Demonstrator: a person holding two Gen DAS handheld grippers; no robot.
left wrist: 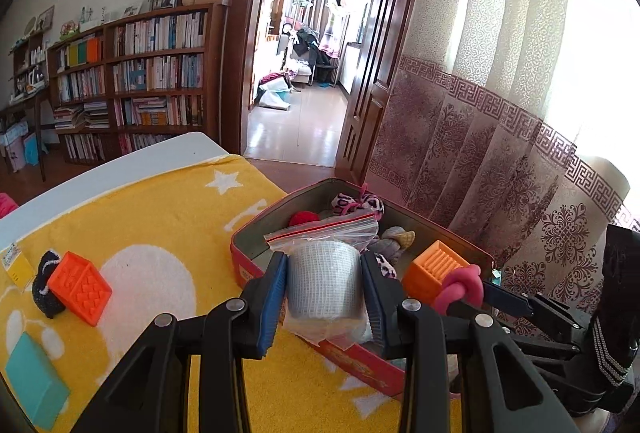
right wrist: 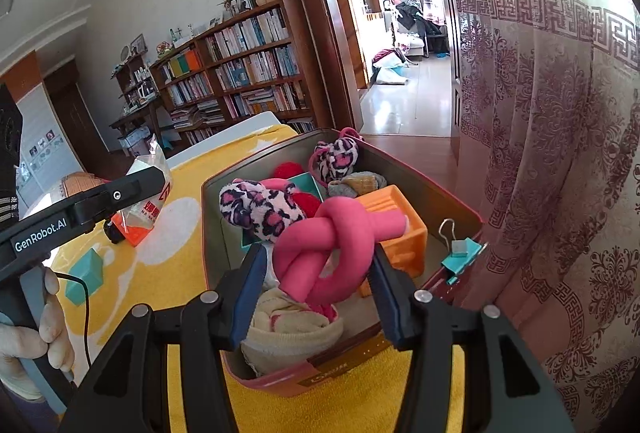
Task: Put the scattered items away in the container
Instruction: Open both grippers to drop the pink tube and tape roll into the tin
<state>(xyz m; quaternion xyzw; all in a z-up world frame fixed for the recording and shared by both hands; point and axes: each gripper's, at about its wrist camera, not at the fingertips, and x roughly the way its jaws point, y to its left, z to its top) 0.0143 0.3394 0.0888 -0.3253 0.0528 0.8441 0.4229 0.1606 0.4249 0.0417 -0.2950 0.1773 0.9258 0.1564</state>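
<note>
The left gripper (left wrist: 325,285) pinches a grey mesh-textured roll sealed in a clear zip bag with a red strip (left wrist: 326,273), held over the near corner of the red rectangular metal tin (left wrist: 248,265). The right gripper (right wrist: 318,265) clamps a soft pink foam tube tied in a knot (right wrist: 324,245) above the tin's near end – its pads press the loops on both sides.

To do this step well, each hand should probably lower its load well inside the tin's walls before releasing, since the contents are already heaped: leopard-print plush pieces (right wrist: 256,207), a ribbed orange rubbery cube (right wrist: 394,225), a cream knitted cloth (right wrist: 288,329) and a red pom-pom. The crinkly bag looks slippery and may slide off the pile, so a free spot near the wall seems safer. The springy knot could bounce out if dropped from height.

A teal binder clip (right wrist: 460,257) is clamped to the tin's rim. Still out on the fuzzy yellow towel (left wrist: 160,217) lie a second orange embossed cube (left wrist: 82,287), a teal block (left wrist: 34,381) and a small dark knitted item (left wrist: 44,293) – they look easy to grip, being firm and boxy.
</note>
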